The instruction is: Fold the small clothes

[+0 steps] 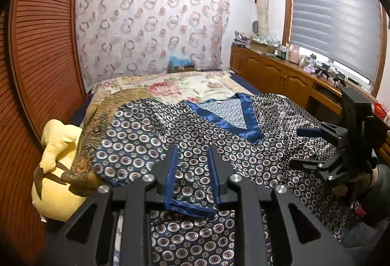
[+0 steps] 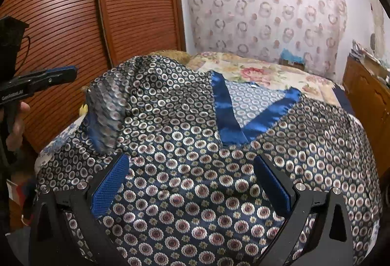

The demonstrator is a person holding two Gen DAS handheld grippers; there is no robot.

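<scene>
My left tongs (image 1: 192, 156) pinch the satin top's (image 1: 243, 156) blue-trimmed sleeve cuff (image 1: 187, 205), my right tongs (image 2: 192, 168) gape empty below its V-neck (image 2: 231, 134); light, slippery cloth, best gripped by hems.

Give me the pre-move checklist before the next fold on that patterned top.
1. Left gripper has cloth: ok, a blue-trimmed edge of the patterned top sits between its fingers.
2. Grip firm: cannot tell, the fingers look partly apart.
3. Right gripper free: ok, open above the fabric, holding nothing.
4. Neckline visible: ok, the blue V collar faces up.
5. Top lying flat: not ok, the left sleeve side is raised and rumpled.
6. Fold path clear: not ok, a yellow plush toy lies against that side.
</scene>
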